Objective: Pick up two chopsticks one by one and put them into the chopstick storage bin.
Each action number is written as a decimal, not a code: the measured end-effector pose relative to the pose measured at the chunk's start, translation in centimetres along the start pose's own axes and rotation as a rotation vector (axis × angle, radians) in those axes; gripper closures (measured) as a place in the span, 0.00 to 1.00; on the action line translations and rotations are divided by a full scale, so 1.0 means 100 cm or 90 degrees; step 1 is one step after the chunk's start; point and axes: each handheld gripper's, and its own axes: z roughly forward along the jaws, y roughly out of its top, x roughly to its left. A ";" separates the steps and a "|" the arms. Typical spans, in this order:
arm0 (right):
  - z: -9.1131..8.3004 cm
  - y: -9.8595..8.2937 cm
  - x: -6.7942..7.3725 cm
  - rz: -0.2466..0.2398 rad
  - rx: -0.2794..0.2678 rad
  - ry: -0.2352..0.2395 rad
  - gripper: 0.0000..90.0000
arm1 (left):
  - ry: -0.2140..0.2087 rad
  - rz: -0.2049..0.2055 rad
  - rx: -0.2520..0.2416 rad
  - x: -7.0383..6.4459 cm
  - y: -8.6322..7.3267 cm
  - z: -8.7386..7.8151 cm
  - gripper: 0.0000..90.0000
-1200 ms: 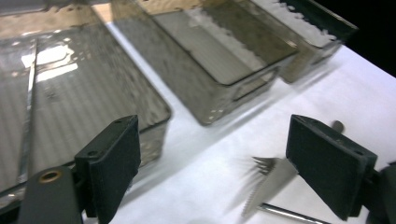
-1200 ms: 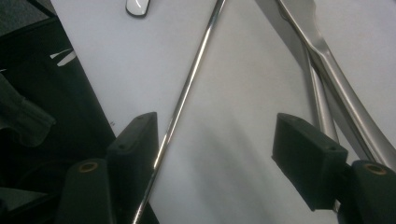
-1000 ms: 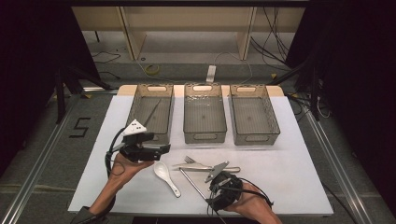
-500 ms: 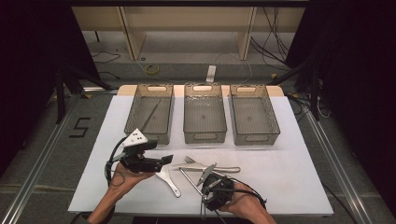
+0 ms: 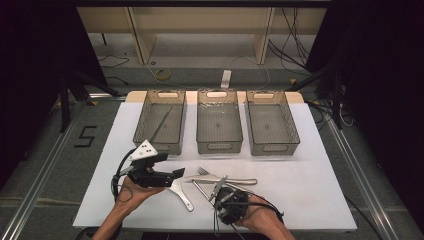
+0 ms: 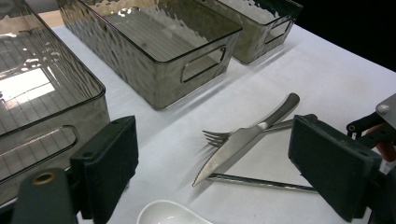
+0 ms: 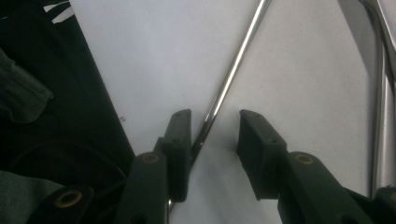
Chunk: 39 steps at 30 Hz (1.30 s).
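Now | step: your right hand-held gripper (image 7: 212, 140) stands narrowly parted astride the thin steel rod (image 7: 233, 65) lying on the white counter (image 5: 310, 195); left hand-held gripper (image 6: 215, 172) wide, empty | next: close squarely, lift level

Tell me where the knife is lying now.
In the high view the knife lies on the white table near its front edge, between the two grippers, crossing the fork below the middle bin.

Three bins (image 5: 219, 122) stand side by side behind the knife (image 6: 245, 138), fork (image 6: 219, 137) and spoon (image 5: 181, 192).
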 end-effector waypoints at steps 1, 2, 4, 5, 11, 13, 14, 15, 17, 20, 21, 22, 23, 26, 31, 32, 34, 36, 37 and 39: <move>0.000 0.000 0.000 -0.001 0.006 0.003 0.75 | 0.000 0.001 0.000 0.000 0.000 0.000 0.17; 0.000 0.001 0.000 0.002 0.004 0.003 0.78 | 0.000 0.002 0.000 0.000 0.000 0.000 0.17; 0.000 0.001 -0.001 -0.003 0.008 0.002 0.81 | 0.000 0.002 -0.002 0.000 0.000 0.000 0.17; 0.000 0.002 -0.001 -0.005 0.012 0.002 0.82 | 0.001 0.003 -0.001 0.000 0.000 0.000 0.17; 0.001 0.004 -0.007 0.001 0.017 0.013 0.90 | 0.004 0.007 0.002 -0.001 0.000 0.001 0.17; 0.001 0.004 -0.008 -0.005 0.020 0.013 0.92 | 0.004 0.007 0.002 -0.001 0.000 0.001 0.17; 0.001 0.005 -0.009 -0.005 0.025 0.011 0.95 | 0.004 0.008 0.002 -0.001 0.000 0.001 0.17; 0.001 0.006 -0.010 -0.010 0.025 0.013 0.95 | 0.005 0.010 0.004 -0.001 0.000 0.001 0.17; 0.001 0.006 -0.011 -0.010 0.025 0.017 0.95 | 0.005 0.011 0.004 -0.001 0.000 0.001 0.17; 0.001 0.006 -0.011 -0.014 0.028 0.021 0.95 | 0.004 0.012 0.004 -0.001 0.000 0.001 0.17; 0.001 0.007 -0.012 -0.018 0.033 0.021 0.96 | 0.004 0.013 0.004 -0.001 0.000 0.001 0.17; 0.001 0.007 -0.012 -0.018 0.033 0.021 0.96 | 0.004 0.013 0.004 -0.001 0.000 0.001 0.17; 0.001 0.007 -0.012 -0.021 0.033 0.022 0.96 | 0.004 0.014 0.005 -0.001 0.000 0.001 0.17; 0.001 0.008 -0.011 -0.026 0.033 0.021 0.96 | 0.003 0.016 0.006 -0.002 0.000 0.001 0.17; -0.001 0.006 -0.014 -0.055 0.043 0.017 0.97 | 0.004 0.033 0.011 -0.004 -0.001 0.002 0.19; -0.001 0.006 -0.014 -0.055 0.043 0.017 0.97 | 0.003 0.035 0.013 -0.004 -0.001 0.002 0.19; -0.004 0.005 -0.015 -0.059 0.043 0.011 0.97 | 0.000 0.034 0.014 -0.005 -0.001 0.003 0.19; -0.007 0.005 -0.016 -0.062 0.037 0.003 0.97 | -0.001 0.041 0.016 -0.005 -0.001 0.004 0.20; -0.008 0.005 -0.015 -0.057 0.034 0.003 0.97 | -0.001 0.047 0.019 -0.006 -0.001 0.004 0.20; -0.010 0.004 -0.015 -0.056 0.036 0.002 0.97 | -0.005 0.053 0.021 -0.008 -0.002 0.004 0.20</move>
